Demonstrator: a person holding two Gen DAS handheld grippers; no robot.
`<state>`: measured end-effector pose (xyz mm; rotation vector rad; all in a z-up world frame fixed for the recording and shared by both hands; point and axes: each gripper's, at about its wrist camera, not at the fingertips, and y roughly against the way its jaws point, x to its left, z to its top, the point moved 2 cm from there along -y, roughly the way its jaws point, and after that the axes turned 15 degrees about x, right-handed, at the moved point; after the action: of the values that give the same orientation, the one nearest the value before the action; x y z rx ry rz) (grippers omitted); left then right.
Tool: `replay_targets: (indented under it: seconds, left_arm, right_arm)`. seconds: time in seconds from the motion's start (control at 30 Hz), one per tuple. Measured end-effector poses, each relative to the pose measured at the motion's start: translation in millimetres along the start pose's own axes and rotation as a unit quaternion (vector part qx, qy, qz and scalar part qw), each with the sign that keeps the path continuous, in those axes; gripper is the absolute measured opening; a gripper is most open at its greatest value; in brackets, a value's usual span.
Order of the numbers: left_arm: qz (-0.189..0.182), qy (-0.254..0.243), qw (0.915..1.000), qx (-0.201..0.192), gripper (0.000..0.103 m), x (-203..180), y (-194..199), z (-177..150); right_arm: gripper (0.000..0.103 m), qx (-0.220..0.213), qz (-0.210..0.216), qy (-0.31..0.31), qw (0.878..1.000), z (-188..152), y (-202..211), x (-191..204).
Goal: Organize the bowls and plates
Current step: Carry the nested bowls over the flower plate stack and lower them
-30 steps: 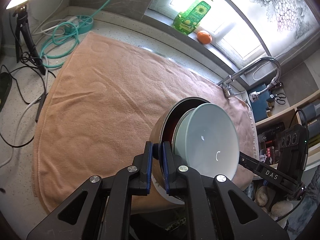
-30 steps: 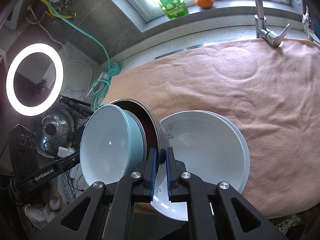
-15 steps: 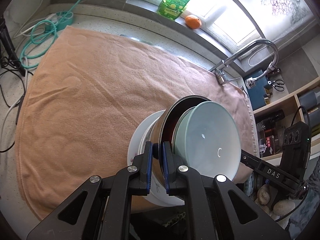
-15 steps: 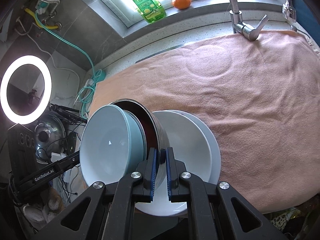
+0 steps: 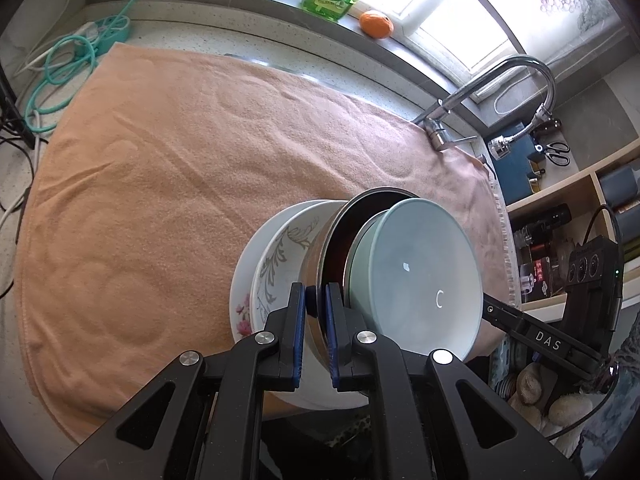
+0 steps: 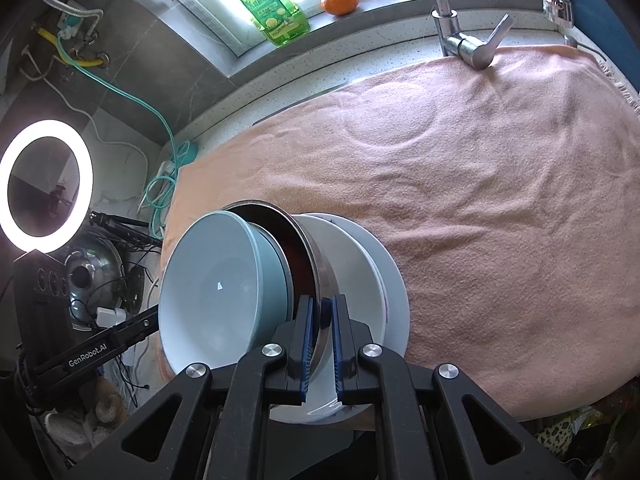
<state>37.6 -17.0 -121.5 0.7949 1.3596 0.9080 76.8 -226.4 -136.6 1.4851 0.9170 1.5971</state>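
My left gripper (image 5: 316, 300) is shut on the near rim of a steel bowl (image 5: 320, 256), and my right gripper (image 6: 320, 312) is shut on its opposite rim. A pale blue bowl (image 5: 416, 280) is nested inside the steel bowl (image 6: 308, 248); it shows in the right wrist view too (image 6: 216, 284). Under them sits a white patterned bowl (image 5: 280, 256) on a white plate (image 5: 242, 280), both on the towel's front edge. In the right wrist view the white bowl (image 6: 360, 280) and plate (image 6: 394, 280) lie just behind the steel bowl. Whether the steel bowl touches the white bowl is unclear.
A peach towel (image 5: 160, 160) covers the counter. A tap (image 5: 480, 92) stands at the back, with a green soap bottle (image 6: 272, 8) and an orange (image 6: 340, 0) on the sill. Cables (image 5: 60, 60) lie at the left. A ring light (image 6: 44, 184) stands beside the counter.
Both grippers have carried the steel bowl with the blue bowl over the white bowl and plate, which now lie directly under and behind them. Both stay shut on the rim.
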Motion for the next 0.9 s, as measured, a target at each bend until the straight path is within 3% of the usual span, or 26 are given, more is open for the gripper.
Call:
replay_targets:
  seconds: [0.9]
  left_arm:
    - [0.006, 0.001, 1.0000, 0.002, 0.008, 1.2, -6.0, -1.1]
  right_arm:
    - [0.008, 0.005, 0.003, -0.005, 1.000, -1.6, -7.5, -2.0]
